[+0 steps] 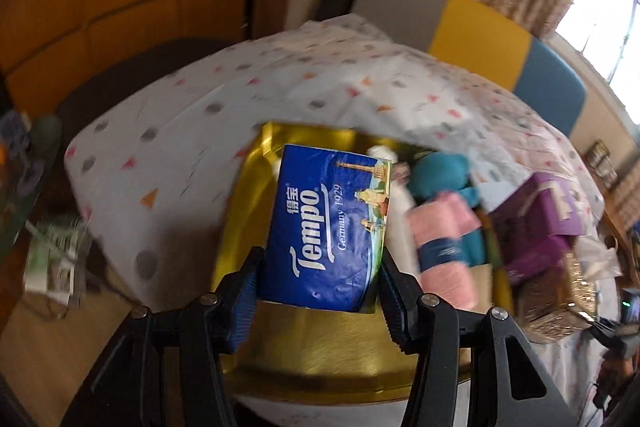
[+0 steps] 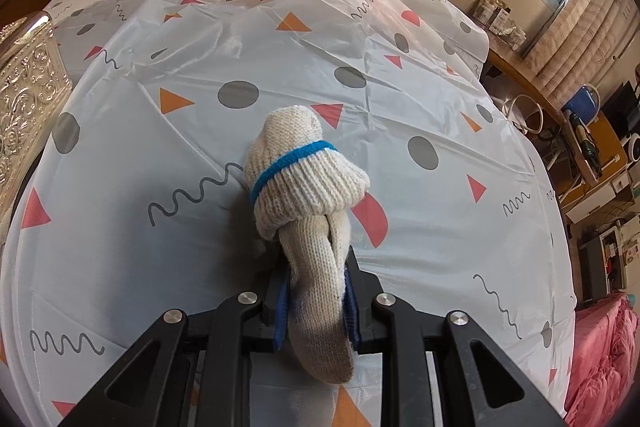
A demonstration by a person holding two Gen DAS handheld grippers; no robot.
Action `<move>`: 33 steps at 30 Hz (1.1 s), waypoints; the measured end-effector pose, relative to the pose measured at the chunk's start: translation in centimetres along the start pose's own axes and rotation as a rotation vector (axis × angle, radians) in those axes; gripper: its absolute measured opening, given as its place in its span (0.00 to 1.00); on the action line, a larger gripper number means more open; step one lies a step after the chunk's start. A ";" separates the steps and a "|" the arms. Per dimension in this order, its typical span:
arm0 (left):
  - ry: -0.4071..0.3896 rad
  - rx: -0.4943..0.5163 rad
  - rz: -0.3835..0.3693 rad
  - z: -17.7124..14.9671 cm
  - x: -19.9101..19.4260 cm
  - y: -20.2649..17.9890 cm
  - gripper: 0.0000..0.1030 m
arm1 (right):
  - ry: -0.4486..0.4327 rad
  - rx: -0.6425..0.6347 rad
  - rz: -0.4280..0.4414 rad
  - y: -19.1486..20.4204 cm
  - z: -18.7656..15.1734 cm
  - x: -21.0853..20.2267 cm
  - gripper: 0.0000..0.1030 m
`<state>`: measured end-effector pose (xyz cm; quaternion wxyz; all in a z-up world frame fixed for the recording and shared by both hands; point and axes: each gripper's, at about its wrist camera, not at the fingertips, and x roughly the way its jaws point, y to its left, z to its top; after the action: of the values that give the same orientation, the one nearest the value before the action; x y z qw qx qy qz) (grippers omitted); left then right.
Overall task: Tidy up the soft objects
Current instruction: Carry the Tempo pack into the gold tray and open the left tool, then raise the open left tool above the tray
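My left gripper (image 1: 318, 277) is shut on a blue Tempo tissue pack (image 1: 326, 227) and holds it over a gold box (image 1: 248, 211) on the patterned table. Inside the box lie a teal plush toy (image 1: 438, 175), a pink rolled towel (image 1: 444, 247) and a white soft item (image 1: 396, 195). My right gripper (image 2: 316, 301) is shut on the cuff end of a rolled cream knit glove with a blue band (image 2: 300, 171). The glove's bundled end rests on the tablecloth (image 2: 280, 59).
Purple boxes (image 1: 540, 223) and a glittery gold box (image 1: 560, 303) stand right of the gold box. An embossed silver box (image 2: 24, 95) sits at the table's left edge in the right wrist view. Chairs stand behind the table; shelves and clutter are to the right.
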<state>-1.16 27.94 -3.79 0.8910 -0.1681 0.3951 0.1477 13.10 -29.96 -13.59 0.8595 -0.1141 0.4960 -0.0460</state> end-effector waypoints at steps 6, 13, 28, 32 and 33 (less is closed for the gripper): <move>0.093 -0.063 -0.045 -1.2 2.8 0.0 0.53 | 0.000 -0.010 -0.021 0.4 -0.1 -0.2 0.22; 0.197 -0.090 -0.050 -2.5 5.3 -1.1 0.53 | 0.002 -0.011 -0.024 0.4 -0.1 -0.2 0.22; 0.122 0.041 0.129 -2.0 7.1 -1.6 0.54 | 0.005 -0.024 -0.040 0.6 -0.1 -0.2 0.22; 0.058 0.061 0.150 -1.8 5.4 -1.6 0.61 | 0.007 -0.019 -0.041 0.5 -0.1 -0.2 0.22; 0.040 0.068 0.151 -1.7 4.9 -1.6 0.61 | 0.008 -0.015 -0.039 0.5 -0.1 -0.2 0.22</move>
<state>1.54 26.41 -8.25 0.8744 -0.1106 0.4292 0.1976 12.94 -29.49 -13.58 0.8557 -0.1301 0.4974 -0.0593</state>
